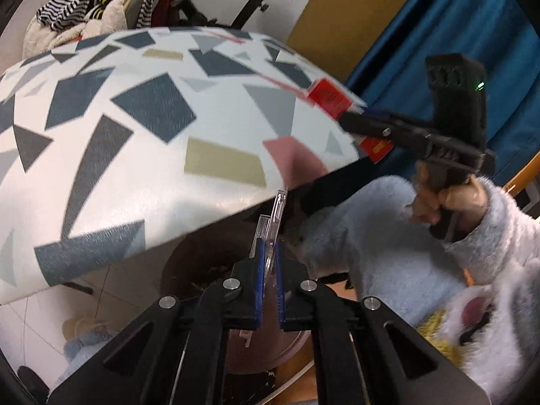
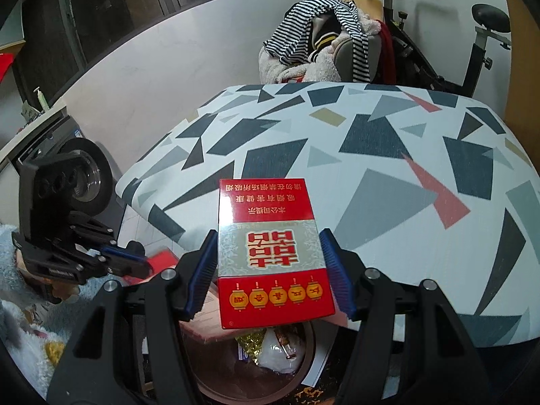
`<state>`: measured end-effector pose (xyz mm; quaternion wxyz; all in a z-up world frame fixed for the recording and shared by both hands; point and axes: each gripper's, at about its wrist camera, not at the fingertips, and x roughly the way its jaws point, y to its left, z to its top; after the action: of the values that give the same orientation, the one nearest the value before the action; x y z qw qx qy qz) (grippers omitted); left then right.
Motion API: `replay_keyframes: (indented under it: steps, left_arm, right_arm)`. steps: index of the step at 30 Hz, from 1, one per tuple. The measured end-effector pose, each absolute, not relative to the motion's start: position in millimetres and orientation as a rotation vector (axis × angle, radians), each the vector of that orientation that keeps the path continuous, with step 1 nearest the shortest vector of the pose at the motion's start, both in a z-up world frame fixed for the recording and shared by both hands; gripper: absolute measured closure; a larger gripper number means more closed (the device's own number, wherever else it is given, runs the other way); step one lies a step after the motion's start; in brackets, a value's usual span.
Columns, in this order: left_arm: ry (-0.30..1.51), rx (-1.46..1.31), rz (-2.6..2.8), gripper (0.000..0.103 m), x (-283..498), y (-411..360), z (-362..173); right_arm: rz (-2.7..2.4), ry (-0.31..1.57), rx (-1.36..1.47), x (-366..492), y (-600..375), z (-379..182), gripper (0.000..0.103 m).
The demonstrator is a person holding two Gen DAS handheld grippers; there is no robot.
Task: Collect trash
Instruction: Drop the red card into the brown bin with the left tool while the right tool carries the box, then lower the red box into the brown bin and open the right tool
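Observation:
My right gripper (image 2: 268, 266) is shut on a red cigarette box (image 2: 270, 253) and holds it over the near edge of the patterned table (image 2: 388, 168), above a round brown trash bin (image 2: 249, 378) with wrappers inside. In the left wrist view the same box (image 1: 332, 99) sits in the right gripper (image 1: 354, 125) by the table's (image 1: 135, 118) right edge. My left gripper (image 1: 269, 266) is shut on a thin clear plastic piece (image 1: 275, 219), held above the bin (image 1: 199, 266). The left gripper also shows at the left in the right wrist view (image 2: 135, 260).
A chair piled with striped clothes (image 2: 320, 40) and an exercise bike (image 2: 472, 44) stand behind the table. A washing machine (image 2: 77, 175) is at the left. A blue curtain (image 1: 455, 50) hangs at the right. The fluffy light-blue sleeve (image 1: 422, 236) is close to the bin.

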<state>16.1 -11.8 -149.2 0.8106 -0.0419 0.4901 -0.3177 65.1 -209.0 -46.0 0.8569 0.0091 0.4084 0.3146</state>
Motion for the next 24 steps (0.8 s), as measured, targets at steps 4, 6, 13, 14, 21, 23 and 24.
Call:
replay_keyframes:
  steps: [4,6,13,14,21,23,24]
  left_arm:
    - [1.09,-0.061,-0.666,0.097,19.5,-19.0,-172.2]
    - [1.111,-0.041,-0.659,0.097,20.4,-22.9,-184.6]
    - [1.134,0.033,-0.646,0.09,22.8,-30.0,-209.4]
    - [1.13,0.032,-0.644,0.073,22.7,-29.1,-209.3]
    - [1.039,-0.023,-0.587,0.039,18.5,-3.6,-192.3]
    - [0.995,-0.019,-0.569,0.025,12.7,3.5,-181.6]
    - [0.983,-0.013,-0.561,0.021,10.9,4.1,-178.0]
  right_arm:
    - [0.661,0.868,0.024,62.6,-208.2,-51.2,0.042]
    - [0.662,0.878,0.025,62.1,-207.6,-55.4,0.042]
    - [0.67,0.905,0.0,56.5,-203.6,-67.3,0.042]
    - [0.672,0.909,-0.007,55.1,-202.8,-70.4,0.042]
    - [0.706,0.937,-0.067,46.2,-192.4,-87.2,0.042]
    - [0.726,0.943,-0.093,42.3,-187.7,-91.4,0.042]
    - [0.732,0.945,-0.1,41.3,-186.0,-92.6,0.042]
